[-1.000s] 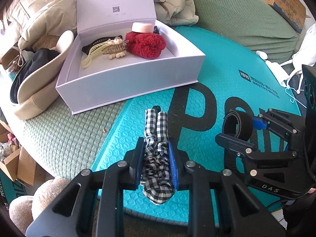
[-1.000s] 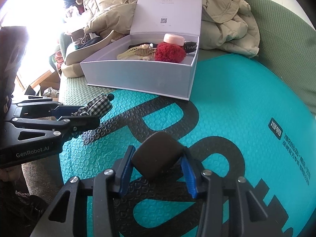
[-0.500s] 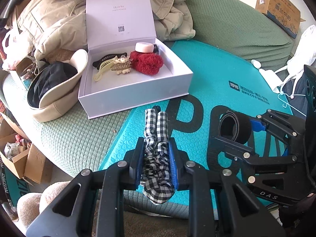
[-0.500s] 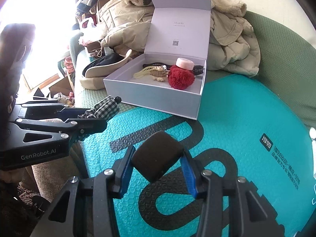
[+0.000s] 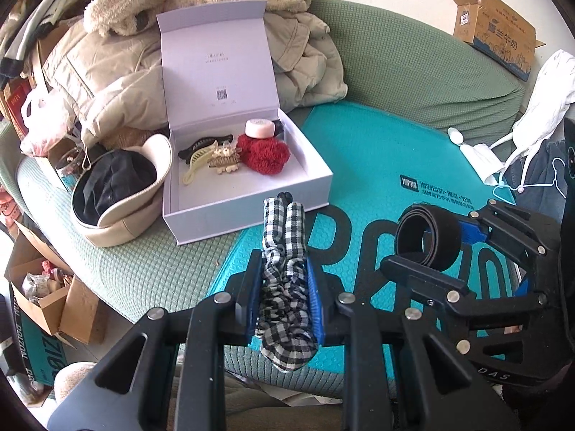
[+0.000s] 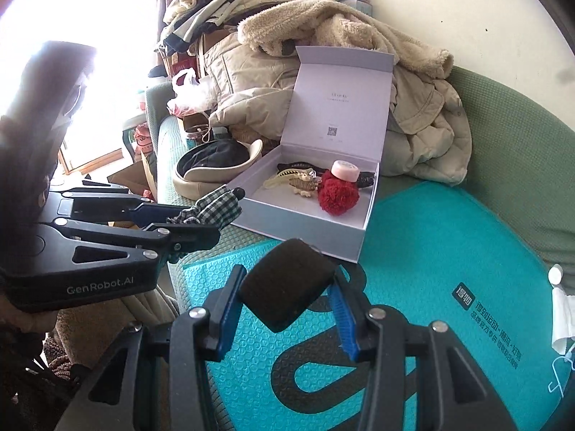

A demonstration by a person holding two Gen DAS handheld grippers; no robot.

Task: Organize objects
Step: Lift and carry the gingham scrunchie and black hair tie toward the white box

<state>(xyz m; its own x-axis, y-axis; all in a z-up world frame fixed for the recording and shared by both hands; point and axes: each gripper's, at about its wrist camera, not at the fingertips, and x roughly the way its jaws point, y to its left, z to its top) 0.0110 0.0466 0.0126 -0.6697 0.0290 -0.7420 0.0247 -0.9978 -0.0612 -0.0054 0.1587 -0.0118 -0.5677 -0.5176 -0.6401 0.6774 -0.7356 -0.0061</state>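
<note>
Left wrist view shows both grippers lifted farther from the open white cardboard box [image 5: 248, 194] at eleven o'clock, left gripper [image 5: 284, 289] clamped on the black-and-white checked fabric scrunchie [image 5: 284, 251], right gripper [image 5: 431, 251] clamped on the black elastic band loop [image 5: 429, 237], so both still await boxing.

A green textured sofa cushion [image 5: 413, 61] fills the middle of the left wrist view. A teal bubble-textured mat with black lettering [image 5: 366, 165] lies on it at centre right. At the mat's upper left edge sits an open white cardboard box [image 5: 251, 204]. Left of the box rests a beige cap with dark lining [image 5: 118, 194]. Beige padded jackets [image 5: 118, 72] are heaped at upper left.
</note>
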